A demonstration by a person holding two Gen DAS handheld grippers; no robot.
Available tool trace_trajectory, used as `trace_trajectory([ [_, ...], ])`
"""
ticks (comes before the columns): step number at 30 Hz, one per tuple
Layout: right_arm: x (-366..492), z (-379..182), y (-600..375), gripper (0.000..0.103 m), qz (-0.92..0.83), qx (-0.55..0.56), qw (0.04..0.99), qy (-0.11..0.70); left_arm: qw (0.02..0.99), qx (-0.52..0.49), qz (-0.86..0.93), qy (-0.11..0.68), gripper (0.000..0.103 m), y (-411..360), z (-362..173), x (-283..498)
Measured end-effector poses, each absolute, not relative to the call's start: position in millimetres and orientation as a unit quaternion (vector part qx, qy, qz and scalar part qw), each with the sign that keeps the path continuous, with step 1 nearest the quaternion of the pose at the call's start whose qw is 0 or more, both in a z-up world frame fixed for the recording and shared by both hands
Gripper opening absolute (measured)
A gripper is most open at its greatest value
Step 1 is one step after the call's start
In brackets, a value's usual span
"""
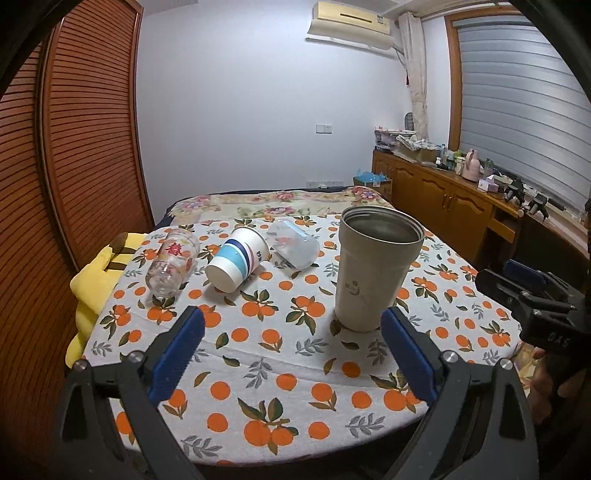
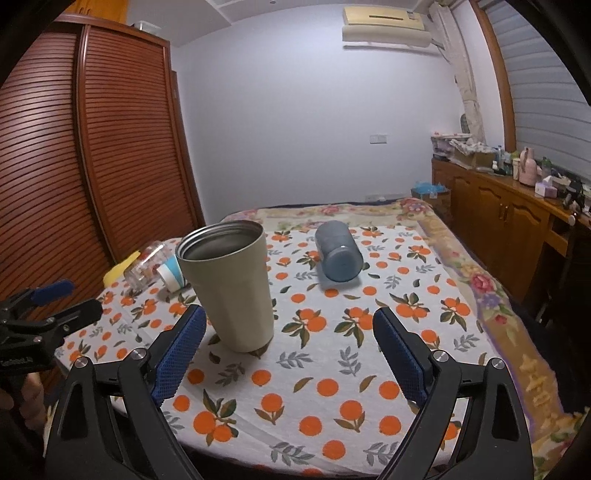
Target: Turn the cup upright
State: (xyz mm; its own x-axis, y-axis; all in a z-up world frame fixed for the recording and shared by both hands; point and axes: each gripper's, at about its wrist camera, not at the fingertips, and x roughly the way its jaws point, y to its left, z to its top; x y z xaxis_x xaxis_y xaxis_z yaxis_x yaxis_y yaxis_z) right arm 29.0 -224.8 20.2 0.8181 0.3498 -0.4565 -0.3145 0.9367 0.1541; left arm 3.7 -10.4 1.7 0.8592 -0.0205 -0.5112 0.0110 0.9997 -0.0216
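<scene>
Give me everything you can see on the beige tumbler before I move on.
The beige tumbler stands upright on the orange-print tablecloth, mouth open, no lid. Matte tapered outside with a small printed mark, metallic inner wall with a ridged rim. Nothing touches it; both grippers' jaws are open and short of it.

An orange-print cloth [image 1: 280, 354] covers the tabletop. Beyond it lies a floral bed [image 1: 280, 205]. A louvred wardrobe [image 1: 85, 140] stands left, a cluttered sideboard [image 1: 443, 192] right, an air conditioner [image 1: 351, 22] above.
</scene>
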Motion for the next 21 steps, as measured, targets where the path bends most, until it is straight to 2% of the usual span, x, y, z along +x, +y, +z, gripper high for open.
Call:
trace_trajectory([
  [21, 26.5, 20.1, -225.9, 0.093, 0.172, 0.034, 0.954, 0.243, 0.967, -0.011, -0.001, 0.256, 0.097, -14.0, 7.2, -4.0],
])
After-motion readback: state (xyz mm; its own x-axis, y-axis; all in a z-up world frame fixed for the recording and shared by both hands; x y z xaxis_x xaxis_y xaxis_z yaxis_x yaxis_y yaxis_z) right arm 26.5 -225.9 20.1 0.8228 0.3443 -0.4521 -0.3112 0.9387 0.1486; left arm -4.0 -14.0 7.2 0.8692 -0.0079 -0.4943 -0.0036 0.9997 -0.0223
